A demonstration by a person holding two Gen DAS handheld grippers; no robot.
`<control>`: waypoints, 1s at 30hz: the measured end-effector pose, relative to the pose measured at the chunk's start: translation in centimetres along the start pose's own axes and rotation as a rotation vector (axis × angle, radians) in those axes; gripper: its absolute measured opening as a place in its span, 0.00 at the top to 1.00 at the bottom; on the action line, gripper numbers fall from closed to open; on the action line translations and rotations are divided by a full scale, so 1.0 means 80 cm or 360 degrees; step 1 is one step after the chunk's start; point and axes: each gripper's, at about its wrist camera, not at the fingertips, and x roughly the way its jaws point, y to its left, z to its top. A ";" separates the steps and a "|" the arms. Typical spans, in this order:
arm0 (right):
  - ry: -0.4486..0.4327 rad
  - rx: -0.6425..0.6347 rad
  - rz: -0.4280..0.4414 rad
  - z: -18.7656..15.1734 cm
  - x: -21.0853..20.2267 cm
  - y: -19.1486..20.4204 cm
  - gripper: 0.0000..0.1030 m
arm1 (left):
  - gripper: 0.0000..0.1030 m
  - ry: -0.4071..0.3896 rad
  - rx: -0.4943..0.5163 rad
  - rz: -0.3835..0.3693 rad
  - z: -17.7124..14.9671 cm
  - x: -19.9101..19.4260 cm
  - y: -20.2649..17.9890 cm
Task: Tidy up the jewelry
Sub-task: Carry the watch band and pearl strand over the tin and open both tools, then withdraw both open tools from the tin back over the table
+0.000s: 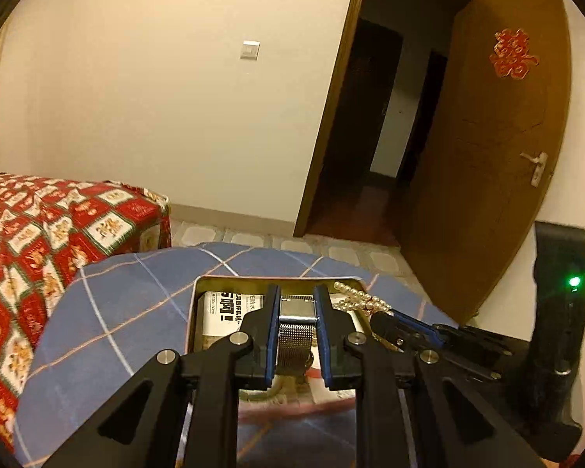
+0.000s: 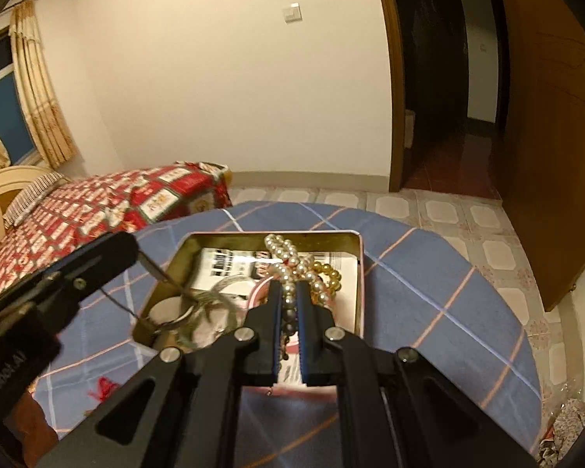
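- Left wrist view: the left claw (image 1: 297, 304) is clamped on a silver mesh watch band (image 1: 294, 347), whose clasp sits right between the blue pads.
- Beneath and ahead of this claw lies an open metal tin (image 1: 199, 292) with printed paper on its bottom.
- To the claw's right, the right claw (image 1: 384, 319) reaches in, with a pearl strand (image 1: 357, 298) draped at its tip over the tin's far right corner.
- The step in hand looks like lifting pieces out of the tin, or laying them in; I cannot tell which.
- Right wrist view: the right claw (image 2: 288, 292) is closed together on the pearl strand (image 2: 288, 259), which runs from between its tips forward into the tin (image 2: 360, 273).
- Just right of the tips lie amber beads (image 2: 329, 273); to the claw's left, silver bangles (image 2: 210, 304) rest in the tin under the left claw (image 2: 163, 273).
- The next move calls for a slow, steady carry, since the pearls look tangled with the beads and could drag them along.
- The tin sits on a round worktop (image 2: 429, 292) covered in blue checked cloth.
- Beyond the worktop stands a bed (image 2: 97, 202) with a red patterned cover, left of both claws; a tiled floor (image 2: 448, 210), cream wall and open brown door (image 2: 557, 136) lie ahead and right.
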 end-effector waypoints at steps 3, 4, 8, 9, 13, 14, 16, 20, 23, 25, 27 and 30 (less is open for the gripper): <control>0.0052 0.0004 -0.0030 0.000 0.025 -0.007 0.91 | 0.84 0.0057 -0.0004 0.0023 -0.008 0.031 0.008; 0.0067 0.0005 -0.0033 0.000 0.030 -0.009 0.91 | 0.84 0.0073 -0.0006 0.0033 -0.011 0.039 0.011; 0.0140 -0.0008 -0.0017 -0.006 0.050 -0.013 0.90 | 0.84 0.0130 -0.0028 0.0046 -0.019 0.060 0.017; 0.0147 -0.0005 -0.0007 -0.006 0.052 -0.014 0.87 | 0.84 0.0146 -0.0028 0.0058 -0.020 0.064 0.016; 0.0155 -0.0021 0.0032 -0.007 0.047 -0.012 0.54 | 0.77 0.0222 -0.0080 0.0112 -0.018 0.069 0.020; 0.0134 -0.0028 0.0004 -0.006 0.043 -0.012 0.50 | 0.69 0.0229 -0.0094 0.0122 -0.017 0.070 0.022; 0.0097 -0.0031 0.0002 -0.003 0.033 -0.013 0.49 | 0.49 0.0206 -0.0127 0.0162 -0.011 0.060 0.026; 0.0046 0.0000 0.0006 0.003 0.010 -0.015 0.48 | 0.31 0.0119 -0.0157 0.0234 -0.002 0.036 0.030; 0.0011 0.0001 0.0003 0.004 -0.009 -0.009 0.48 | 0.31 0.0113 -0.0133 0.0260 0.003 0.017 0.026; -0.0002 -0.0013 0.0001 0.002 -0.020 -0.004 0.47 | 0.31 0.0103 -0.0103 0.0285 0.001 -0.001 0.019; -0.0022 -0.0030 -0.0020 0.000 -0.032 0.004 0.42 | 0.31 0.0092 -0.0090 0.0294 -0.002 -0.015 0.016; -0.0045 -0.0052 -0.0024 -0.009 -0.052 0.013 0.41 | 0.31 0.0081 -0.0100 0.0300 -0.010 -0.038 0.013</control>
